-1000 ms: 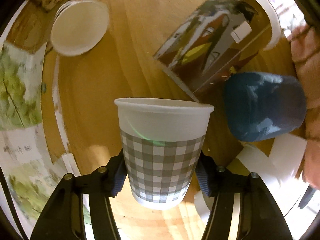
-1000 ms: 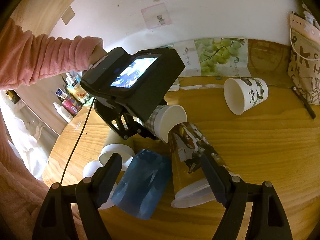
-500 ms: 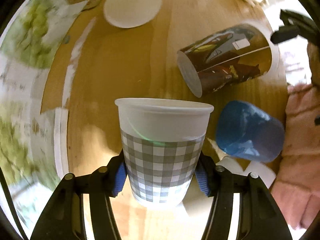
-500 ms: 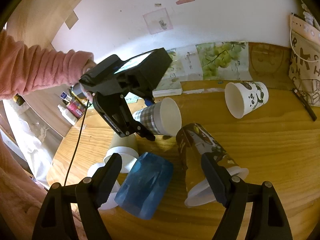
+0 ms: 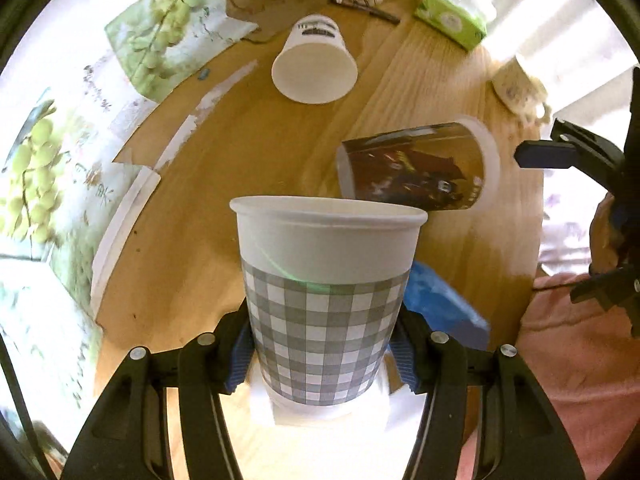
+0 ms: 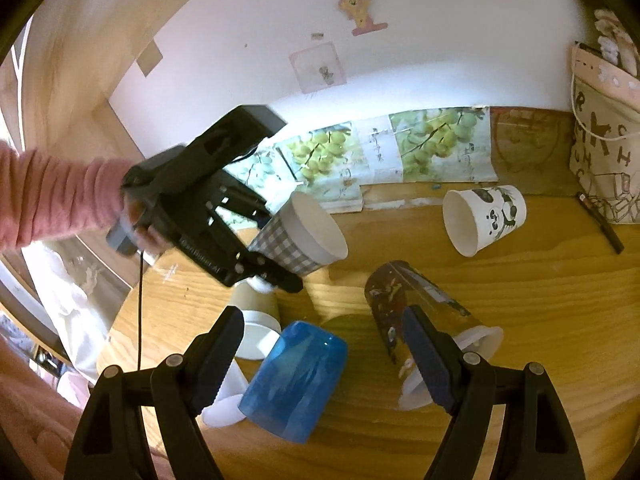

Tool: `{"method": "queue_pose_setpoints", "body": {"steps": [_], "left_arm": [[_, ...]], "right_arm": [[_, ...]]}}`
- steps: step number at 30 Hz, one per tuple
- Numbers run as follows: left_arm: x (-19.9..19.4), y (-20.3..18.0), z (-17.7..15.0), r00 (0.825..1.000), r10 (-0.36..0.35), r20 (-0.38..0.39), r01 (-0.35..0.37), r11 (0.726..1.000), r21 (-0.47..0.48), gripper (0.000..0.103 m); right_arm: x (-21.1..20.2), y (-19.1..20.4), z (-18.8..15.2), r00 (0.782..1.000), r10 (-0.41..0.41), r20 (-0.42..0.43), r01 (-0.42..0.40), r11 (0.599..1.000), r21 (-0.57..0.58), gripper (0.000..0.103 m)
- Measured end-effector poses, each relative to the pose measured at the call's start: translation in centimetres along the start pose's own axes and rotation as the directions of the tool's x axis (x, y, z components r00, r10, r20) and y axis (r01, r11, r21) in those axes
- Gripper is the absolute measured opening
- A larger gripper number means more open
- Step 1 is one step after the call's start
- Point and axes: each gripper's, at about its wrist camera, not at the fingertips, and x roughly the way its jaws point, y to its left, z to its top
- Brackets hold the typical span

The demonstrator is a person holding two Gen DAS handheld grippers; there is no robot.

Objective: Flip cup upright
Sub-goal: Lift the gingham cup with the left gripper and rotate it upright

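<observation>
My left gripper (image 5: 322, 354) is shut on a grey-checked paper cup (image 5: 326, 292), gripping its lower body. In the right wrist view the checked cup (image 6: 298, 240) hangs in the air above the wooden table (image 6: 520, 300), tilted with its open mouth up and to the right. My right gripper (image 6: 324, 356) is open and empty, low over the table, with a blue cup (image 6: 296, 380) lying between its fingers and a dark printed cup (image 6: 416, 312) lying by its right finger.
A panda-printed cup (image 6: 484, 218) lies on its side at the back. White cups (image 6: 256, 332) lie at the left near the blue one. A tote bag (image 6: 604, 160) and a pen (image 6: 600, 220) are at the right. A tissue pack (image 5: 452, 20) sits far back.
My left gripper has lifted the checked cup and swung it so its mouth points more upward. The right gripper has drawn back a little and stays open.
</observation>
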Motion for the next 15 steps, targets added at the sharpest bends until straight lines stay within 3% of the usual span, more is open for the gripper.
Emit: {"method": "queue_pose_setpoints", "body": {"steps": [8, 15], "left_arm": [[-2.5, -6.4, -3.9, 0.994, 0.03, 0.104, -0.018, 0.994, -0.11, 0.061], [-1.9, -11.5, -5.6, 0.98, 0.07, 0.185, -0.028, 0.976, -0.218, 0.061]], "right_arm": [[-1.8, -1.2, 0.9, 0.997, 0.031, 0.07, -0.041, 0.988, 0.152, 0.082], [-4.0, -1.3, 1.6, 0.988, 0.073, 0.134, -0.102, 0.97, 0.222, 0.082]]}}
